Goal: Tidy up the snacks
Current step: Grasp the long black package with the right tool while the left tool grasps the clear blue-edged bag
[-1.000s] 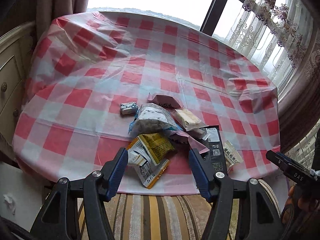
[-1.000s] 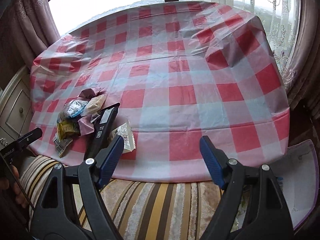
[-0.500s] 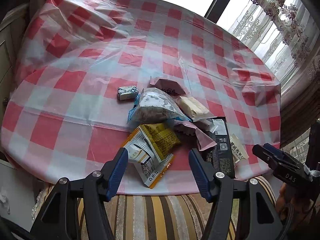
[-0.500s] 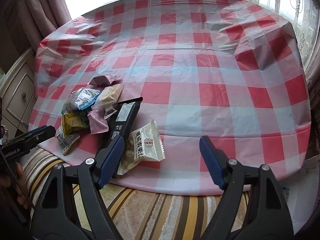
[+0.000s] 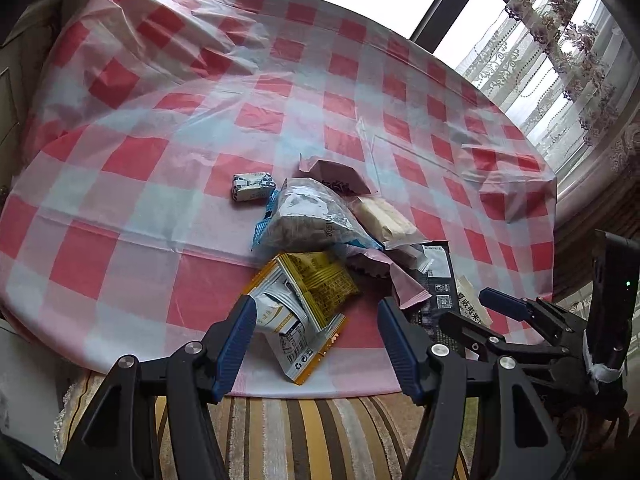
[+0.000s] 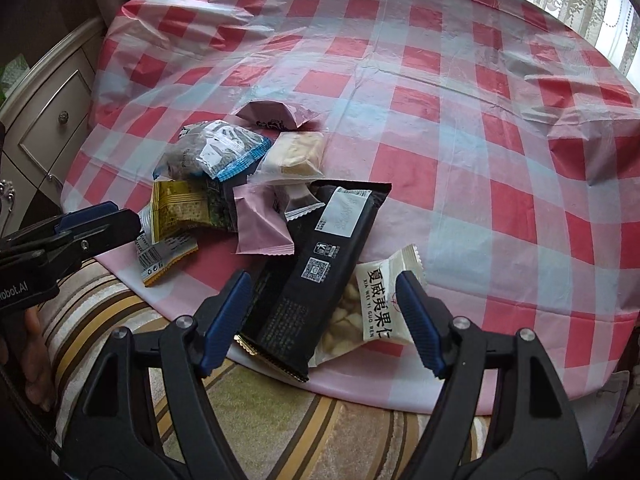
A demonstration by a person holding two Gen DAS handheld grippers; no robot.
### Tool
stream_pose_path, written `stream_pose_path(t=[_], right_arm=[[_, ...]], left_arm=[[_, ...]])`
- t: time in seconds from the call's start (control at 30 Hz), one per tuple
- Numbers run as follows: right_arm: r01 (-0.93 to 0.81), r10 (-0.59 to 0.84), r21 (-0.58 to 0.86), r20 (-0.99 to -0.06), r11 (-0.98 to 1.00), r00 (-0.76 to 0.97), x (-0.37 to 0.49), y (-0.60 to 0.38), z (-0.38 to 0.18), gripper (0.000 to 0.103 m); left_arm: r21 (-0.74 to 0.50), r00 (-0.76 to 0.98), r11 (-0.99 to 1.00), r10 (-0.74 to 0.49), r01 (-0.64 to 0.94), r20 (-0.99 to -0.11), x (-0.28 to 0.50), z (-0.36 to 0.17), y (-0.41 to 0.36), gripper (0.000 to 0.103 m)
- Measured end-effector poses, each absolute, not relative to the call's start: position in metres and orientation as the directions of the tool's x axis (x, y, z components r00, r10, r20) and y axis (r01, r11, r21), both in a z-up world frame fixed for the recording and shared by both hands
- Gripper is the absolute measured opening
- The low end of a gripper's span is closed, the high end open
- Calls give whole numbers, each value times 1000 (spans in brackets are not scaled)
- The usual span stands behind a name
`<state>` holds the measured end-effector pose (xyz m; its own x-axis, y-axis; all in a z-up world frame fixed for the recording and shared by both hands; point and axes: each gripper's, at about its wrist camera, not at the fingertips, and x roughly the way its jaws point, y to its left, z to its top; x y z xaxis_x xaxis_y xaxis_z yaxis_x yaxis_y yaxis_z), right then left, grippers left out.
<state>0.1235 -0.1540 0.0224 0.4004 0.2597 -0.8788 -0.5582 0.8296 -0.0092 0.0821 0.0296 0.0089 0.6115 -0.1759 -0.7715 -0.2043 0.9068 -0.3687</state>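
white nut packet (image 6: 380, 304) reads "xia wei yi guo ren".

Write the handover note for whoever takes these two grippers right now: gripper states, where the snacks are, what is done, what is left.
Left gripper: open, empty, over the yellow packet at the table's near edge.
Right gripper: jaws closing, nothing gripped yet; the black packet and the white nut packet lie between its fingers.
Snacks: all in one loose pile near the edge of the checked tablecloth; a small wrapped sweet lies apart beside the pile.
Done: nothing sorted yet.
Left: pick the packets off the pile and arrange them.
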Motion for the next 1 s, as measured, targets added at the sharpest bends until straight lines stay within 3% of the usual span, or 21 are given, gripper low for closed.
stream_pose_path(t=[0.2,0.4,0.53,0.6,1.0], right_arm=[[-568,104,-194,-888,800,449,119,-125,10,77],[-562,27,-285,-876,777,482,122,-110,0,79],[-563,62,-240,-884,791,464,128,-111,0,78],[-575,94,-209,-887,791,452,128,-112,1,62],[-512,208,-64,-865,857,456,133,-139,14,55]], left_arm=[[-409,640,888,-190,-212,-745,76,9,38,63],[-445,659,864,-195,-235,-727,71,7,48,63],[-451,657,860,-199,-239,-727,70,6,50,63],[-453,655,859,-202,-238,-728,71,6,50,63],[-412,652,881,-172,-234,-738,89,9,49,57]])
